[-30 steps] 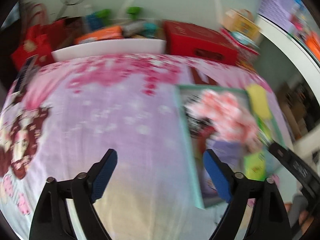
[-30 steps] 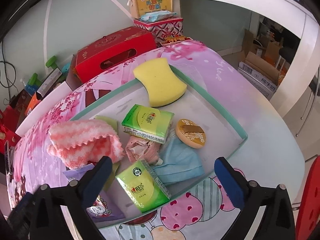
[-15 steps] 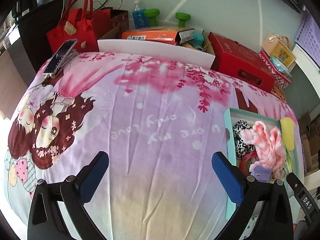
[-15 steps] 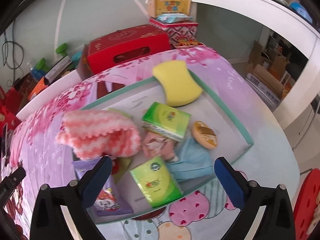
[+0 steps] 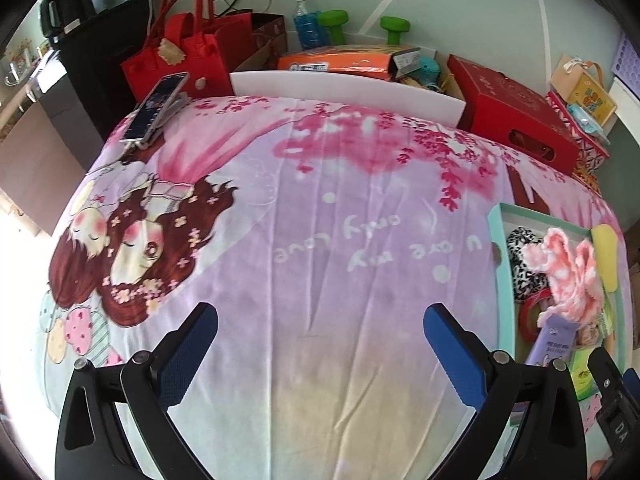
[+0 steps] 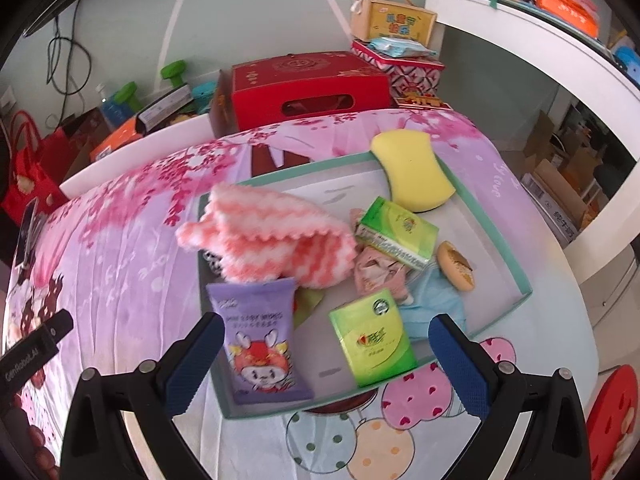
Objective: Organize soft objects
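A shallow teal-rimmed box lies on the cartoon-print blanket. Inside it are a pink-and-white fluffy cloth, a purple wet-wipes pack, two green tissue packs, a yellow sponge, a blue face mask, a pink crumpled cloth and a round brown puff. My right gripper hangs open just over the box's near side, the purple pack and a green pack between its fingers. My left gripper is open over bare blanket, with the box off to its right.
A phone on a stand sits at the blanket's far left corner. Behind the table are red bags, a white board, a red gift box, green dumbbells and small cartons. A white counter runs along the right.
The left gripper swung left and pulled back, so the box slid to the right edge of its view. The right gripper shifted left along the box and now faces the purple pack.
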